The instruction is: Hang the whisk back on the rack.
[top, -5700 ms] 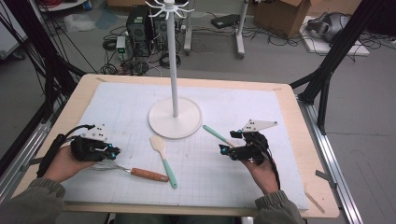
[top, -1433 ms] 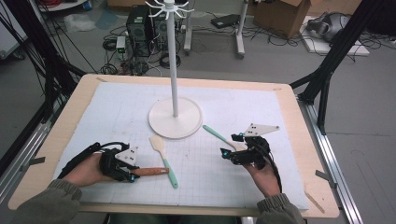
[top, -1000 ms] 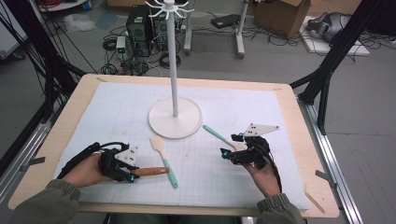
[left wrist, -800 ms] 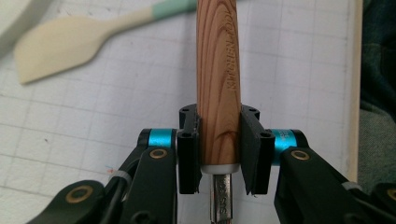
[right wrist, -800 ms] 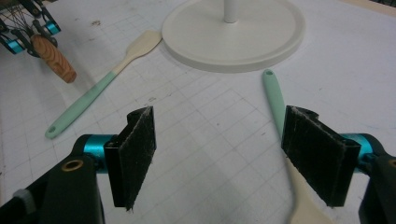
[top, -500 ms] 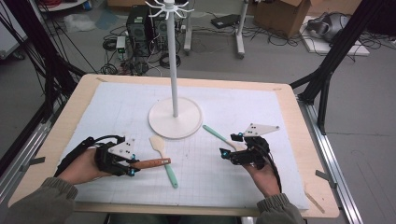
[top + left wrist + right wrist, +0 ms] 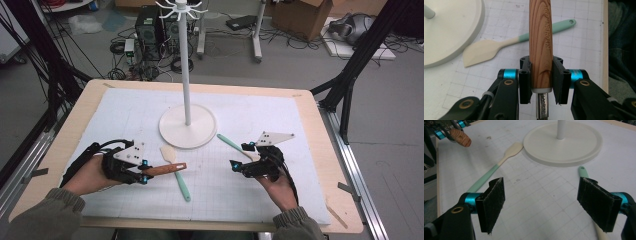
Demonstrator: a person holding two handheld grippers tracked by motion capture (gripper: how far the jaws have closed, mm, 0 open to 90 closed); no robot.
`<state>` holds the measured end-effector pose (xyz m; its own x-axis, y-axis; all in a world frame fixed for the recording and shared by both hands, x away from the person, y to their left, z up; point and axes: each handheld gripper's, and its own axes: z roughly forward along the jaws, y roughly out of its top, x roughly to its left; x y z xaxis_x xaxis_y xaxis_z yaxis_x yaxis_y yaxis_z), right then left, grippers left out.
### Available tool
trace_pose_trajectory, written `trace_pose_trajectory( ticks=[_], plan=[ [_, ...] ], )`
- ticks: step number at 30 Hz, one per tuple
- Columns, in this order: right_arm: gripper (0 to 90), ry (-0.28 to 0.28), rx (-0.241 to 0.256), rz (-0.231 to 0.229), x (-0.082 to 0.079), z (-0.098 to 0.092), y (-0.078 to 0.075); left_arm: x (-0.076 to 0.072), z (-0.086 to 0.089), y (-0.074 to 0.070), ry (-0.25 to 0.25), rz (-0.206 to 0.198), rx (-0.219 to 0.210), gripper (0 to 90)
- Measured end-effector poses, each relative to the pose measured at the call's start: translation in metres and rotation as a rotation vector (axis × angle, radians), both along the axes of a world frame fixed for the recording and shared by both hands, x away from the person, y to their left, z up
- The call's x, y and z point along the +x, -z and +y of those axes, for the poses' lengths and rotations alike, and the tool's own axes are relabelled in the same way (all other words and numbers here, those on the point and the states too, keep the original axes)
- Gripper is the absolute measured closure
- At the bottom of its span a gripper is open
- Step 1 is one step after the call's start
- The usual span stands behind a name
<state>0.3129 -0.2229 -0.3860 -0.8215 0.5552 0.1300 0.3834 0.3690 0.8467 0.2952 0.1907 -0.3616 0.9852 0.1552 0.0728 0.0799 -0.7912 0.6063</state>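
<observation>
My left gripper (image 7: 142, 172) is shut on a wooden-handled utensil (image 7: 166, 169), whose handle points right toward the middle of the mat. In the left gripper view the jaws clamp the wooden handle (image 7: 541, 50) near its metal neck, held above the mat. A cream spatula with a mint handle (image 7: 176, 170) lies just beyond it, its blade near the white stand's base (image 7: 187, 125). My right gripper (image 7: 239, 155) stands open over the mat, jaws wide apart in the right gripper view (image 7: 544, 205). A second mint-handled spatula (image 7: 231, 143) lies under and beside it (image 7: 582, 173).
The white stand has a tall pole (image 7: 184, 65) with hooks at the top, rising from the round base (image 7: 564, 142). A white gridded mat (image 7: 280, 115) covers the wooden table. Black frame legs and cables stand beyond the table edges.
My left gripper moved from the left edge to the wooden-handled utensil, shut on its handle and lifted it off the mat. The right gripper stayed still and open.
</observation>
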Motion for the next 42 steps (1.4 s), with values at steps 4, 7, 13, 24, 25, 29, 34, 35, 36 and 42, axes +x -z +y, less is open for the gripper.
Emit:
trace_pose_trajectory(
  ticks=[4, 7, 13, 24, 25, 29, 34, 35, 36, 42],
  plan=[
    [20.5, -0.013, 0.002, 0.001, 0.000, 0.003, -0.001, 0.001, -0.001, -0.002, -0.003, -0.001, -0.016, 70.9],
    [20.2, -0.026, 0.007, -0.002, 0.000, 0.006, -0.001, 0.001, -0.002, -0.005, -0.003, -0.005, -0.025, 70.9],
    [19.3, -0.054, 0.016, -0.006, -0.001, 0.012, -0.003, 0.002, -0.004, -0.009, -0.003, -0.009, -0.046, 70.9],
    [18.3, -0.129, 0.044, -0.015, -0.004, 0.026, -0.012, 0.006, -0.011, -0.015, -0.002, -0.005, -0.112, 70.9],
    [18.3, -0.137, 0.049, -0.014, -0.005, 0.027, -0.013, 0.006, -0.012, -0.016, 0.000, -0.005, -0.116, 70.8],
    [18.3, -0.165, 0.077, -0.011, -0.005, 0.033, -0.017, 0.008, -0.017, -0.019, -0.002, -0.001, -0.138, 70.8],
    [19.3, -0.192, 0.095, -0.011, -0.005, 0.040, -0.021, 0.010, -0.023, -0.023, -0.004, -0.010, -0.154, 70.8],
    [20.5, -0.196, 0.099, -0.008, -0.006, 0.041, -0.022, 0.010, -0.025, -0.023, -0.005, -0.012, -0.154, 70.8],
    [23.5, -0.210, 0.094, -0.008, -0.006, 0.043, -0.023, 0.010, -0.026, -0.024, -0.006, -0.012, -0.161, 70.8],
    [25.6, -0.231, 0.070, -0.003, -0.005, 0.050, -0.026, 0.014, -0.032, -0.025, -0.001, -0.004, -0.180, 70.8]
  ],
)
